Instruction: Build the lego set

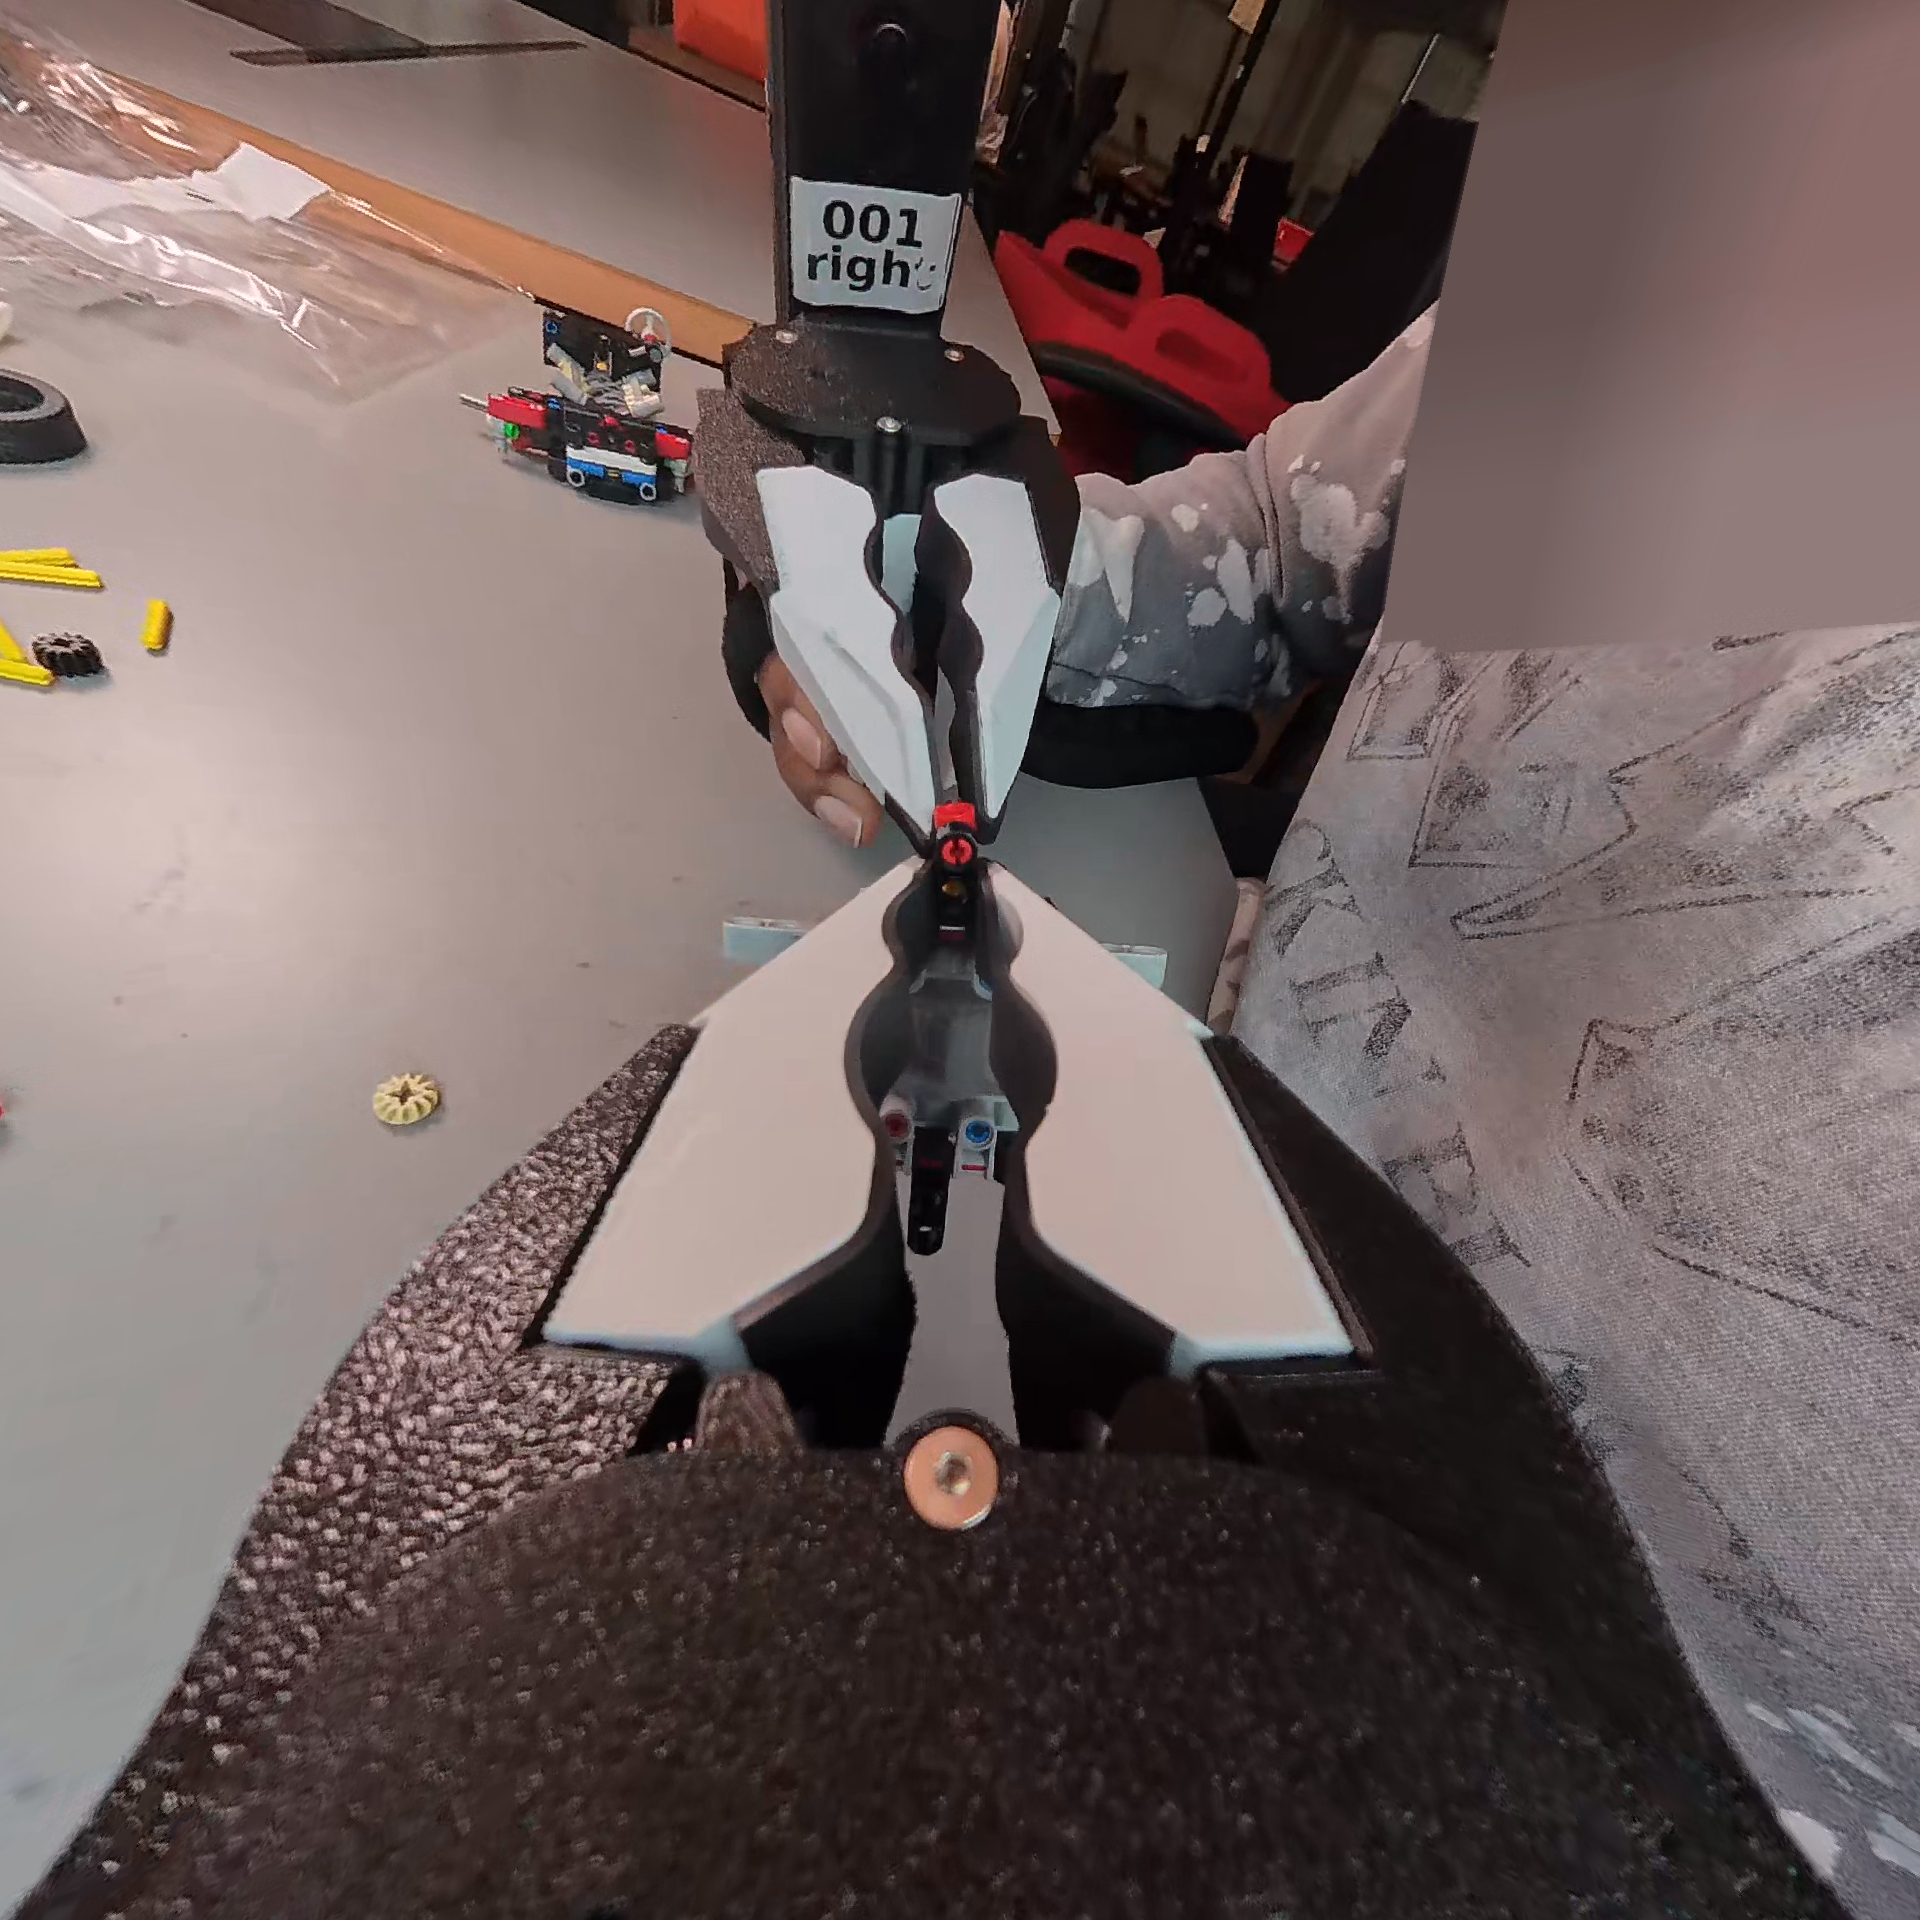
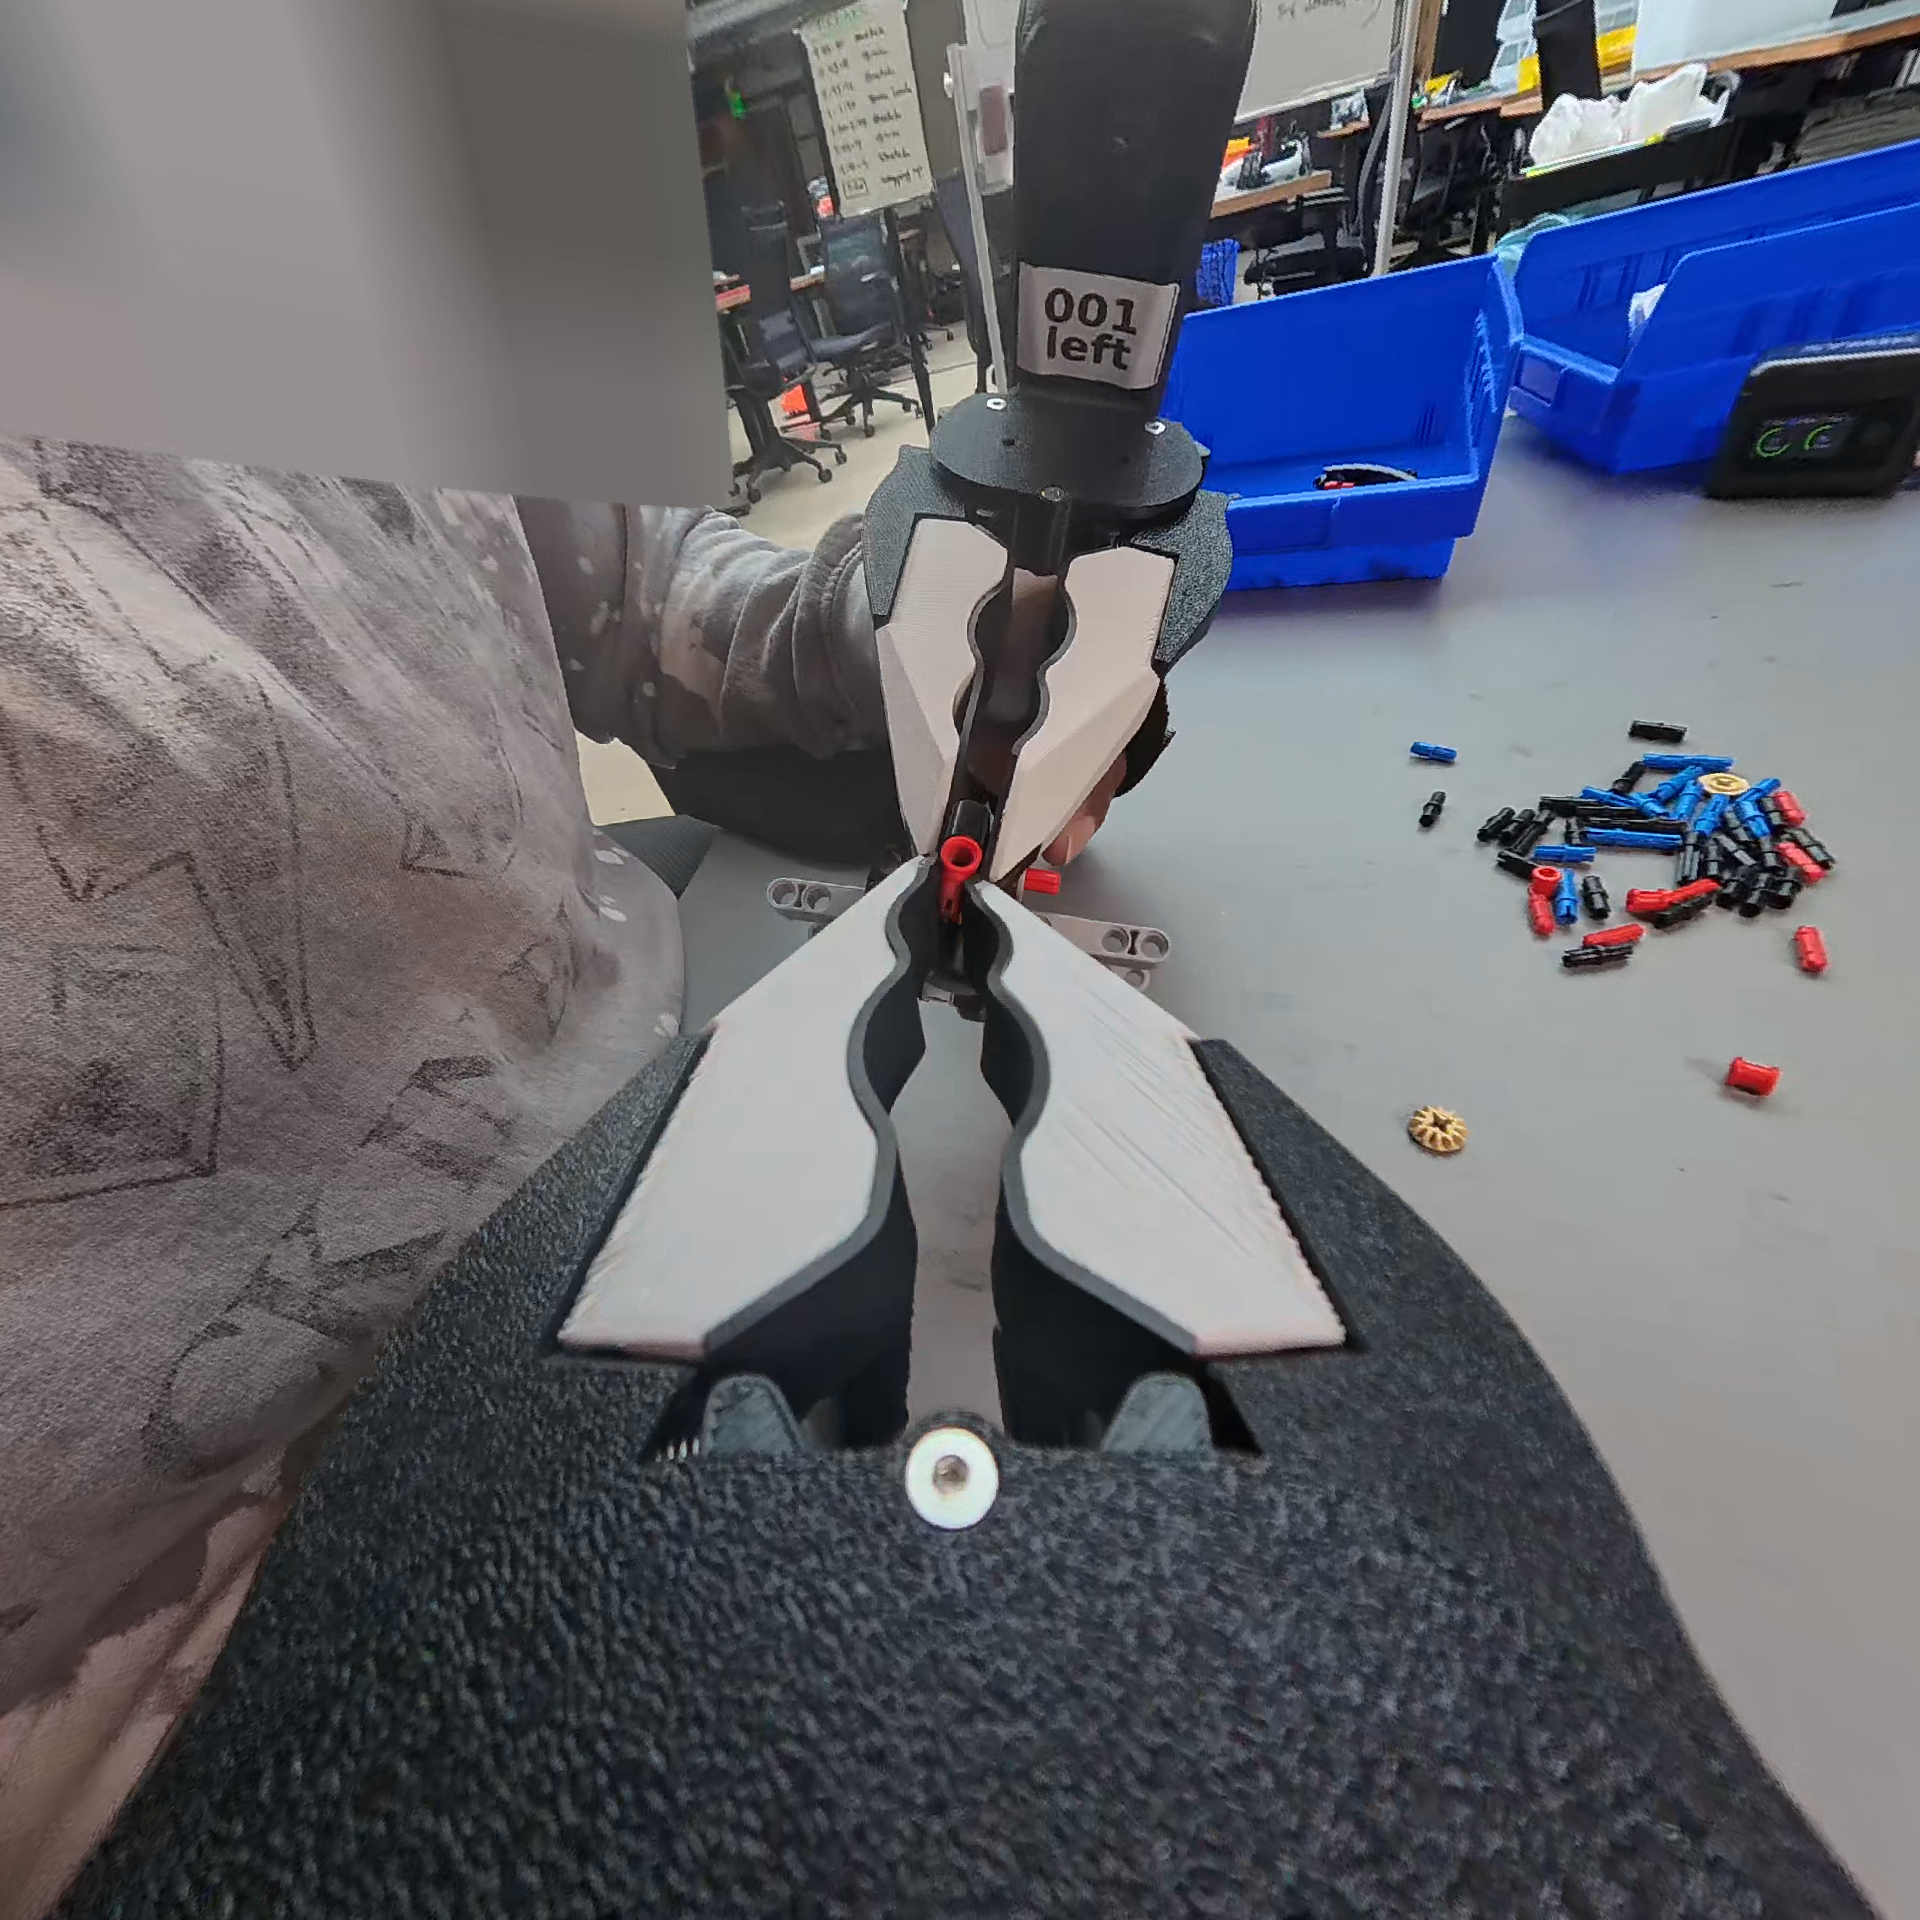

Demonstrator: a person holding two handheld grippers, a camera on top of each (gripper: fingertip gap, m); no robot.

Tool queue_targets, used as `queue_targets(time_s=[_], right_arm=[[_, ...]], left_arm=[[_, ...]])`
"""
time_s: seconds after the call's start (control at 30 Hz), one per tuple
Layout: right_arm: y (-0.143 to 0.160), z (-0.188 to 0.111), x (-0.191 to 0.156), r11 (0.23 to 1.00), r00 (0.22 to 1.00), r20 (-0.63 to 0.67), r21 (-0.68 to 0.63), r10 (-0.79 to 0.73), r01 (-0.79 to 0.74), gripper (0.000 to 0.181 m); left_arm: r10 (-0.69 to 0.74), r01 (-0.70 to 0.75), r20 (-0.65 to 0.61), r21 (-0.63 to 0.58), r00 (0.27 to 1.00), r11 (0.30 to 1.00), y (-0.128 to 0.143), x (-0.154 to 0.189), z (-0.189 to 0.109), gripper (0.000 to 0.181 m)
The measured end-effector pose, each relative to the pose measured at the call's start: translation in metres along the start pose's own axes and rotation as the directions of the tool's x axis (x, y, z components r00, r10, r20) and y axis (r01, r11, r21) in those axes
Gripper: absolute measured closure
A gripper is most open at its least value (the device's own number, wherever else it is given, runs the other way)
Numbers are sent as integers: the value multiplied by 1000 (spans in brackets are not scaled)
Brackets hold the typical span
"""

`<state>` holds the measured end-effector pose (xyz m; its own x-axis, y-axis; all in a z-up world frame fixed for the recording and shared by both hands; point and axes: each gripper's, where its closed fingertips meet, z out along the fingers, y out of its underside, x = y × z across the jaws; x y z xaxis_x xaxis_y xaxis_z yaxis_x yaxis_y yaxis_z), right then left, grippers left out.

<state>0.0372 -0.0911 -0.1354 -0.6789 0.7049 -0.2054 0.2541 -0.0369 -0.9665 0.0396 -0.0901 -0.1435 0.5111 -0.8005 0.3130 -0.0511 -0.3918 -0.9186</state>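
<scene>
Grey plastic dominated the frame centre: the left gripper (image 1: 951,914), jaws pinching a grey-and-black sub-assembly (image 1: 945,1049) held just above the worktop (image 1: 312,883), met the right gripper (image 2: 951,883), jaws pressed onto a small red pin (image 2: 958,857). The step in hand looked like seating that pin into the sub-assembly's far end. Next, I judged, a straight push along the pin's axis with the left grip steady. In the left wrist view the sub-assembly's long axis ran up the frame, along the fingers, pointing toward the opposite gripper.
</scene>
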Motion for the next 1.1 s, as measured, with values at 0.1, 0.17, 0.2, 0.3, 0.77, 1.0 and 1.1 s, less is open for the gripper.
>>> queue_targets(time_s=[0.1,0.17,0.2,0.3,0.77,1.0,1.1], right_arm=[[2,0,1,1000,1000,7,-2,13,-13,180],[4,0,1,1000,1000,17,0,20,-20,180],[5,0,0,1000,999,25,-2,22,-22,180],[6,0,1,999,999,29,-8,33,-33,180],[10,-10,25,997,992,-103,-18,77,-79,170],[4,4,18,993,991,-71,32,114,-112,156],[-1,6,15,984,986,-27,73,162,-160,159]], left_arm=[[-30,30,-12,0,999,1000,1,-1,0,175],[-38,38,-15,-2,999,999,2,-1,-1,175],[-35,34,-16,-7,999,999,2,0,-1,175],[-32,32,-5,-16,999,999,4,-1,-1,175],[-266,268,-31,58,963,962,1,-21,-13,175],[-288,292,-51,129,956,948,-8,-22,-16,175],[-292,300,-69,150,954,942,-12,-20,-16,175]])
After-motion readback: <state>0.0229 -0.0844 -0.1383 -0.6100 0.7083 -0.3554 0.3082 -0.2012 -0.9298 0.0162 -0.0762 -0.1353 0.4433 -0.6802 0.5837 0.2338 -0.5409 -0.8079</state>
